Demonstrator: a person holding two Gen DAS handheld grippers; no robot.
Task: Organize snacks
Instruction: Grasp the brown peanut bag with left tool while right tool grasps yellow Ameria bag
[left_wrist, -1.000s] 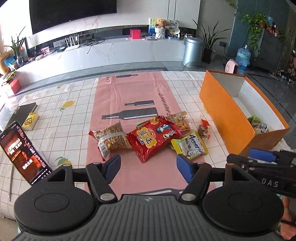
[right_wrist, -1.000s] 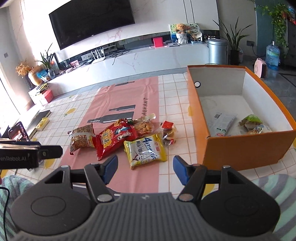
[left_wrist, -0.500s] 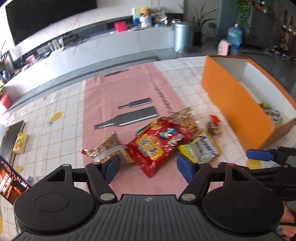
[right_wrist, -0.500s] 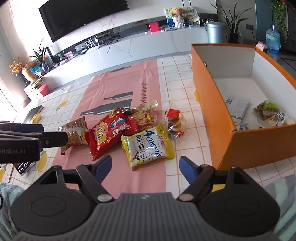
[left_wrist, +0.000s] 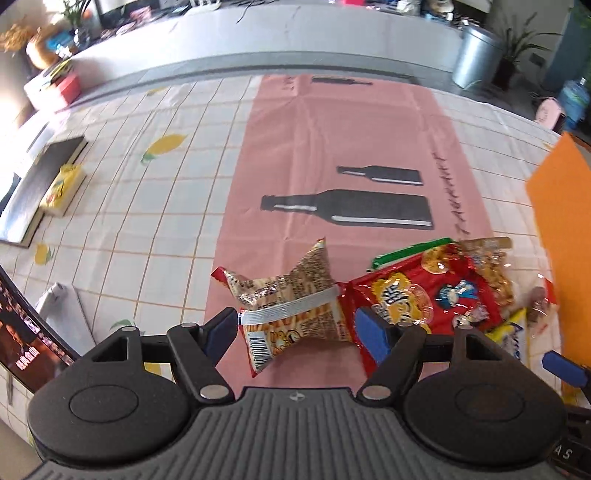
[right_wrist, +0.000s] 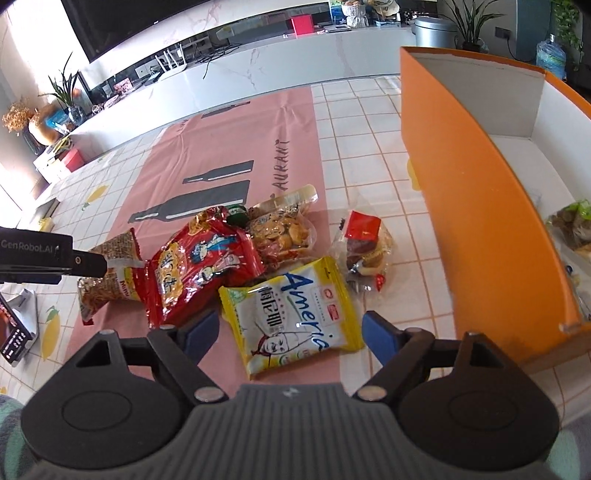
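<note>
Several snack packs lie in a heap on the pink table runner. My left gripper (left_wrist: 295, 332) hangs low over the brown snack bag (left_wrist: 291, 302), jaws opening, the bag between the fingers and the pads not pressing it. Right of it lies a red bag (left_wrist: 417, 299). My right gripper (right_wrist: 291, 332) hovers over the yellow packet (right_wrist: 291, 306), jaws also opening, nothing gripped. Behind the packet sit the red bag (right_wrist: 199, 266), a clear cracker bag (right_wrist: 284, 229) and a small clear bag with a red label (right_wrist: 364, 247). The orange box (right_wrist: 480, 221) stands to the right.
A phone (left_wrist: 22, 343) with a lit screen leans at the near left. A dark book (left_wrist: 40, 184) and a small yellow box (left_wrist: 62, 188) lie further left. A few snacks (right_wrist: 572, 225) rest inside the orange box. A long white counter runs behind the table.
Both grippers have sunk and moved forward toward the snack heap. The right jaws have widened. The left view has swung left onto the brown bag.
</note>
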